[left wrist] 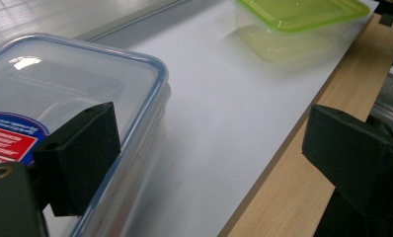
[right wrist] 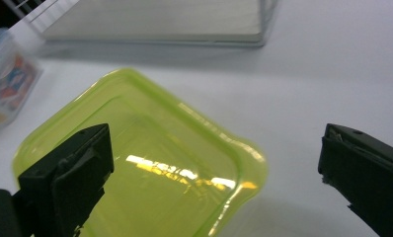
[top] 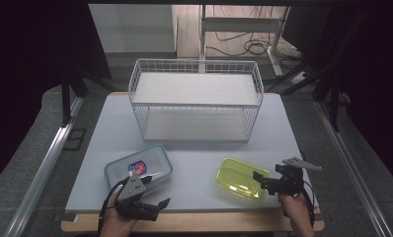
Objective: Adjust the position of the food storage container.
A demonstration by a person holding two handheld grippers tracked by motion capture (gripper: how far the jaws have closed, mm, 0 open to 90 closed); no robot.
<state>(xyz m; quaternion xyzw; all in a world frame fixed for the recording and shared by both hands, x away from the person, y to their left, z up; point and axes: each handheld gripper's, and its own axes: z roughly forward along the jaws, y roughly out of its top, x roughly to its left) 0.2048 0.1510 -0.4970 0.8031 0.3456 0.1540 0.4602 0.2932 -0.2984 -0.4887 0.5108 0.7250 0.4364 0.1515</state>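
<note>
- White table (top: 194, 163), near wooden edge toward the person.
- Wire basket (top: 197, 98) at the back, well apart from both grippers.
- Blue-rimmed container (top: 138, 169) front left, lid on, just beside left gripper (top: 152, 201); jaws spread wide, gripping nothing.
- Green-lidded container (top: 239, 178) front right, just in front of right gripper (top: 259, 180); jaws spread wide, pinching nothing.

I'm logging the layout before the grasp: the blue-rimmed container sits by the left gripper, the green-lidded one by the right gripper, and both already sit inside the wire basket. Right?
Not quite. The blue-rimmed container and green-lidded container lie on the table in front of the wire basket, not inside it, as the high view shows. The rest holds: left gripper, right gripper.
</note>
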